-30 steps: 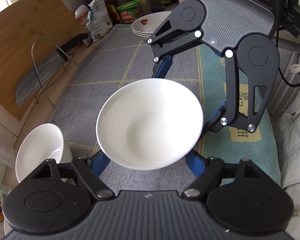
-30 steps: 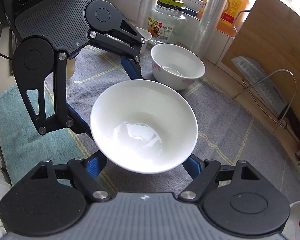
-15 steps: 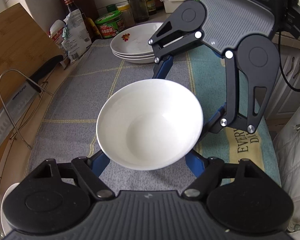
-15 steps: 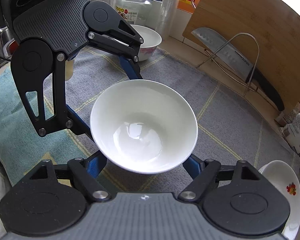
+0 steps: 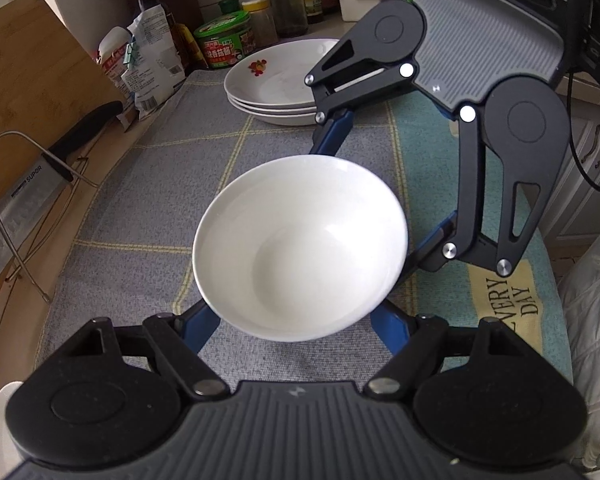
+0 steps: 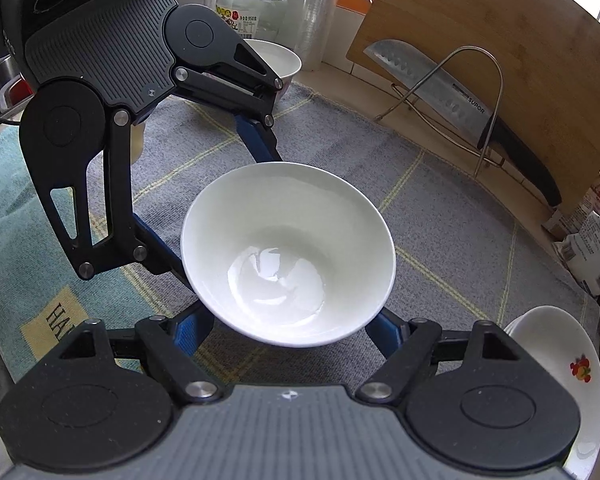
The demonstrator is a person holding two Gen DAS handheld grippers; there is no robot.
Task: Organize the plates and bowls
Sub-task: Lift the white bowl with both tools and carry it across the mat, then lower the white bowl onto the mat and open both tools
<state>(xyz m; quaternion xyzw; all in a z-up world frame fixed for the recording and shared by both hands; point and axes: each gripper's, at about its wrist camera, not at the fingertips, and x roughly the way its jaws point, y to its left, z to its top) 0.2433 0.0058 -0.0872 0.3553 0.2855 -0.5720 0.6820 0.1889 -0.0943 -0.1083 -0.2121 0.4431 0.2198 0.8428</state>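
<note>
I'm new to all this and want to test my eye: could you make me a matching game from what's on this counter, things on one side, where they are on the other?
Things:
1. plain white ceramic bowl
2. stack of white plates with a red flower print
3. steel cleaver with a black handle
4. glass jar with a yellow lid

Places:
A. behind the second bowl
B. on a wire stand against the bamboo board
C. gripped between both pairs of blue fingers
D. on the grey checked cloth

Pairs: 1-C, 2-D, 3-B, 4-A
</note>
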